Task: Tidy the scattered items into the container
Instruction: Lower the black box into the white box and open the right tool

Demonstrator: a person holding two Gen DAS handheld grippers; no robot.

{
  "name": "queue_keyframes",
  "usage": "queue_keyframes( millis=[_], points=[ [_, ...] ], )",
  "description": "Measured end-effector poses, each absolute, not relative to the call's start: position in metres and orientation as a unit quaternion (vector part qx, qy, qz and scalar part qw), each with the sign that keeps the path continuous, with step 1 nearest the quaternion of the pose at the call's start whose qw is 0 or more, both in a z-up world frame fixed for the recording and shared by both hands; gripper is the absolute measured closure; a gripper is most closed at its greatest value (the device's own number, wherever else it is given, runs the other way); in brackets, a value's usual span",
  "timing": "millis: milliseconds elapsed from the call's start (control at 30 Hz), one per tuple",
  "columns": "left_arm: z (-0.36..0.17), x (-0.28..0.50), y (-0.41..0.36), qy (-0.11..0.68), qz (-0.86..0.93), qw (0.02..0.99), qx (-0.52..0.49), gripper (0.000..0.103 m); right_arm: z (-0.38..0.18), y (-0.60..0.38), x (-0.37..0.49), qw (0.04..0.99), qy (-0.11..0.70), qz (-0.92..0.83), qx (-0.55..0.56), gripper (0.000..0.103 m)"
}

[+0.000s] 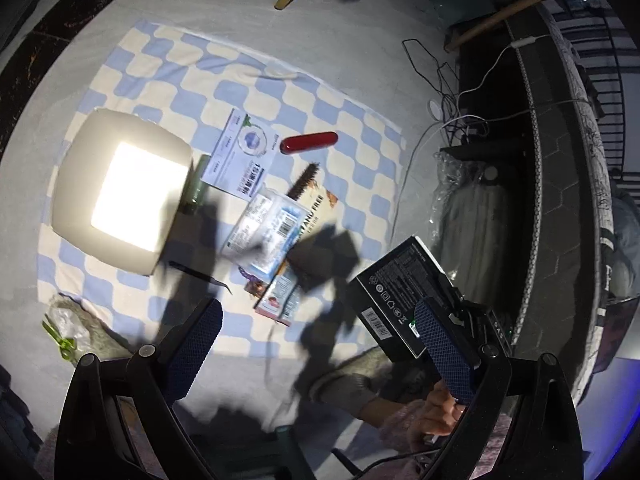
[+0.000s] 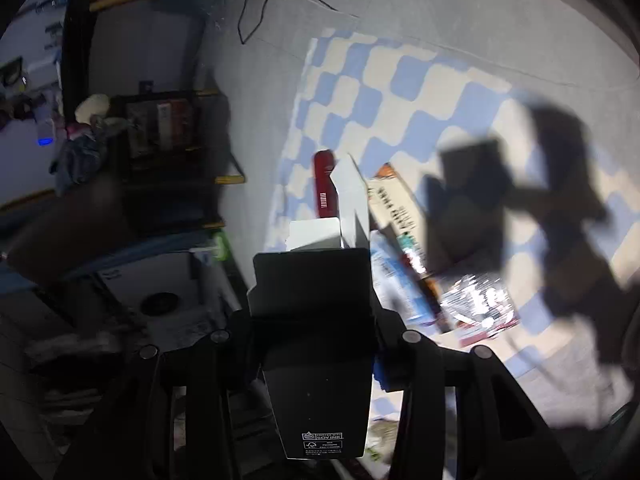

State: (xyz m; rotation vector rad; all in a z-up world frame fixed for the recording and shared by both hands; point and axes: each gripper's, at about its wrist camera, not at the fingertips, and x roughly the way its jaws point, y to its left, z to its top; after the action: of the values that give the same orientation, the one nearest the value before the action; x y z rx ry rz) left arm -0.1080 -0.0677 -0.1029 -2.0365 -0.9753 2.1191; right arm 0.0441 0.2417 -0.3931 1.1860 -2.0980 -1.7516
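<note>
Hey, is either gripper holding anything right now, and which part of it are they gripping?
The right gripper holds the black box by its two side faces, near one end. The left gripper is open and holds nothing.

A blue-and-cream checkered cloth (image 1: 320, 92) is spread over a pale grey floor (image 1: 224, 4). Off the cloth's far right edge, a tangle of black and white cables (image 1: 452, 92) lies on the floor beside crinkled clear plastic wrapping (image 1: 456, 184). A dark shelf unit (image 2: 168, 128) stands further off, with books upright on it.
</note>
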Motion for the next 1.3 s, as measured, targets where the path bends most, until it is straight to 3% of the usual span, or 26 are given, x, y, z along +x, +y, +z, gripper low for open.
queue_keyframes(
  millis=[200,467,967,1033,1133,1300],
  points=[
    [-0.119,-0.094,-0.075,-0.388,0.66,0.062,-0.64,0.006,-0.358,0.211,0.042,0.175,-0.748,-0.534,0.354,0.059],
    [-0.145,-0.074,-0.115,-0.449,0.669,0.05,-0.591,0.006,-0.384,0.166,0.058,0.202,-0.774,-0.468,0.375,0.059],
    [-0.142,-0.022,-0.135,-0.533,0.65,0.058,-0.539,0.006,-0.366,0.148,0.057,0.252,-0.789,-0.439,0.348,0.059],
    [-0.144,-0.022,-0.134,-0.545,0.645,0.069,-0.532,0.015,-0.368,0.142,0.059,0.255,-0.788,-0.432,0.356,0.059],
    [-0.152,-0.026,-0.135,-0.529,0.647,0.052,-0.548,0.052,-0.371,0.137,0.06,0.261,-0.79,-0.418,0.365,0.059],
    [-0.154,-0.025,-0.139,-0.534,0.649,0.048,-0.54,0.059,-0.372,0.136,0.059,0.264,-0.776,-0.424,0.385,0.059]
  ],
)
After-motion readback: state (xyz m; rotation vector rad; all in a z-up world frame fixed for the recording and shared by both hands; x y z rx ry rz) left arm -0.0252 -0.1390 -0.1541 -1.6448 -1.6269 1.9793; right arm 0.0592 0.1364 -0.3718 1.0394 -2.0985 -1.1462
